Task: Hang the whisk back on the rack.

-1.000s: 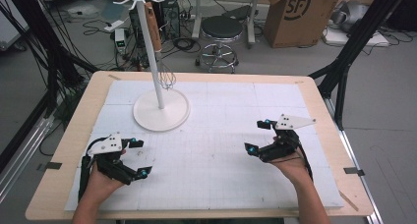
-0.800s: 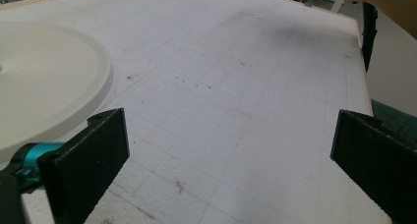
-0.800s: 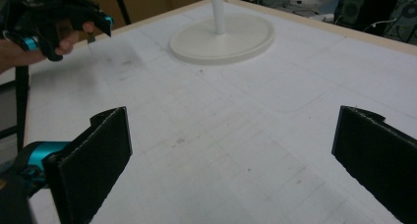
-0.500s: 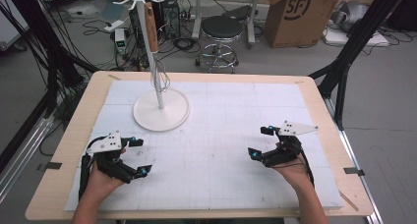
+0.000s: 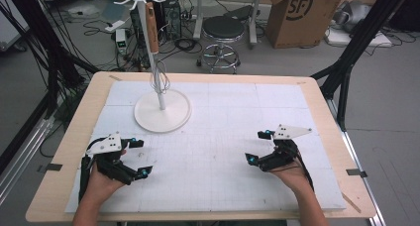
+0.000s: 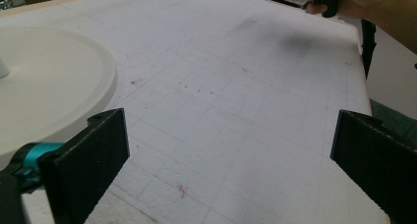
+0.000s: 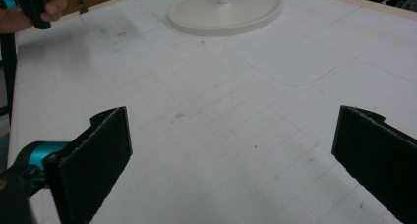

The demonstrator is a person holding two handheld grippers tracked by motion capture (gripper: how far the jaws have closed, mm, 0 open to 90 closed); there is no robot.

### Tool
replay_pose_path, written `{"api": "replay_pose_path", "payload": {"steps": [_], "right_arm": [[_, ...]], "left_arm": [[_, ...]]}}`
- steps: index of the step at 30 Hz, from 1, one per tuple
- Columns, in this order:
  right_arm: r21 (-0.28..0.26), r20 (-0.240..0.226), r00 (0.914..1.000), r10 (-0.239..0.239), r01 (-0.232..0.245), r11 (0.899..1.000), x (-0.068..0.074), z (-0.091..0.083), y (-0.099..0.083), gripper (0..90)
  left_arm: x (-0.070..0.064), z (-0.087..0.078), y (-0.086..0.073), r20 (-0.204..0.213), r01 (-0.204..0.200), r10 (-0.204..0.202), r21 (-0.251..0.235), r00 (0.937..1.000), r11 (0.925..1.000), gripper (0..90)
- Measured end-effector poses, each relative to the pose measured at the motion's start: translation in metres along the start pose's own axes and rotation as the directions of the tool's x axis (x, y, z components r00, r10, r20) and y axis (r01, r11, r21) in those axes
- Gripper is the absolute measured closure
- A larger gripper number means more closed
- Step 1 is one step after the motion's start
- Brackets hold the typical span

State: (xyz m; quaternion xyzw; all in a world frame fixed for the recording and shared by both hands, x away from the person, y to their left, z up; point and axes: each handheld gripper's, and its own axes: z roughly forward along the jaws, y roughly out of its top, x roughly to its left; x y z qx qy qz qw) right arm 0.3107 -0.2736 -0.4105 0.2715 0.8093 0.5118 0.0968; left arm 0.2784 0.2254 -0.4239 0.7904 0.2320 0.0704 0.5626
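High view: left gripper [image 5: 141,157] near the front left of the table [image 5: 317,94], jaws spread wide, nothing between them, held low over the white mat [image 5: 228,137]. Right gripper [image 5: 257,146] at the front right, jaws likewise spread and empty, grey plate on top, well apart from the left one. White stand [image 5: 162,109] at the back left of the mat, round base flat on it, thin pole upright, hooks at the top. Whisk [image 5: 159,77] hanging close along the pole, wooden handle up, wire loops down, above the base and clear of it. Stand nearer the left gripper than the right, though touching neither. Hands wrapped round both grippers, forearms in from the front edge. Stool [image 5: 225,30], cardboard box [image 5: 297,13] and cables on the floor beyond the table.

Left gripper view: two black jaws far apart at the bottom corners, bare gridded mat [image 6: 236,101] between them, edge of the stand's base [image 6: 54,86] at the left, just beyond the left jaw. Other hand [image 6: 344,0] at the top right, far off.

Right gripper view: jaws wide apart again, only mat [image 7: 221,126] between, stand's base [image 7: 226,10] well ahead at the top, pole foot in its middle. Other hand [image 7: 29,10] at the top left corner.
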Motion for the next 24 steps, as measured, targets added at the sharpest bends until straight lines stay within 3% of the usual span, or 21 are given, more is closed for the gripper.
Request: {"api": "replay_pose_path", "payload": {"steps": [10,24], "right_arm": [[-0.004,0.006,0.9997,0.022,-0.022,1.0,-0.0007,-0.0022,-0.0035,0.6],[-0.003,-0.006,0.9999,0.016,-0.016,1.0,-0.0008,0.0001,-0.0041,0.7]], "left_arm": [[0.0006,-0.0006,-0.0002,0.002,0.002,-0.002,-0.006,1.0,1.0,1.7],[0.0021,0.0011,-0.0009,0.002,0.007,-0.007,0.004,1.0,1.0,1.7]]}}
